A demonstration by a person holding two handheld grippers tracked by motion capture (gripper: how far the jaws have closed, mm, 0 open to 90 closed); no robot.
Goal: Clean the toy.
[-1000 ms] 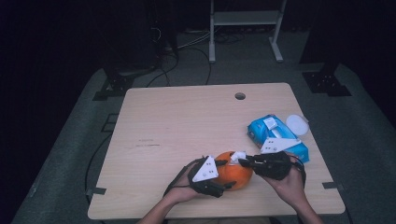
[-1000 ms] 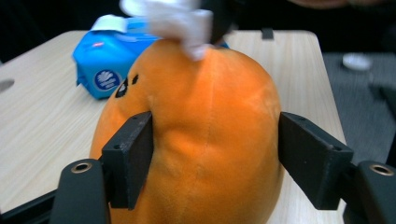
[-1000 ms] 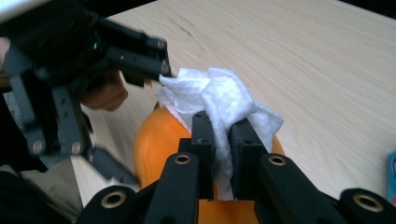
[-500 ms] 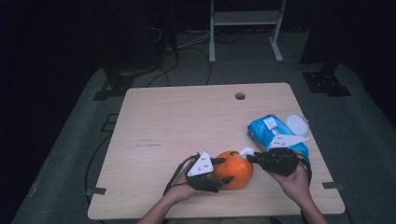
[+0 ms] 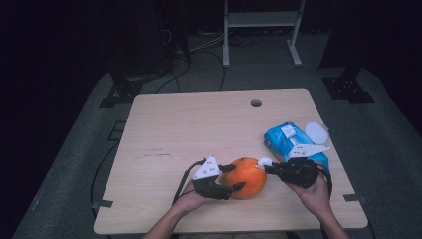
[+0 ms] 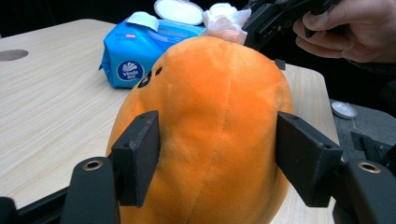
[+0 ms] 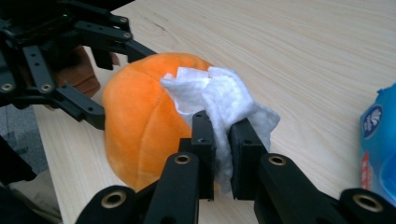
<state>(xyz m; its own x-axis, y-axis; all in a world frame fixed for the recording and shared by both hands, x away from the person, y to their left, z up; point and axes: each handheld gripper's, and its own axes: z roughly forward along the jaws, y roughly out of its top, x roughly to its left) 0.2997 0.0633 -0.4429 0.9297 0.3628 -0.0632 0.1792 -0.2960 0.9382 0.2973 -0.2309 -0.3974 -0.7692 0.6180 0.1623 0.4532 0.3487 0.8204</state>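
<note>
An orange plush toy (image 5: 246, 177) sits near the table's front edge. My left gripper (image 5: 238, 178) is shut on it from the left, one pad on each side (image 6: 140, 154). Its jaws have just been opening a little with the toy still between them. My right gripper (image 5: 266, 165) comes in from the right, shut on a crumpled white wipe (image 7: 219, 98). The wipe (image 6: 224, 18) rests against the toy's top (image 7: 135, 126). In the right gripper view the left gripper (image 7: 119, 84) reaches around the toy's far side.
A blue pack of wipes (image 5: 286, 142) lies just behind my right hand, its round white lid (image 5: 317, 132) flipped open. The wooden table (image 5: 199, 124) has a cable hole (image 5: 256, 102) near its far edge. A metal stand and cables lie on the floor beyond.
The right gripper has moved the wipe slightly right and away across the toy's top. The left gripper and the toy have shifted a little farther from the front edge.
</note>
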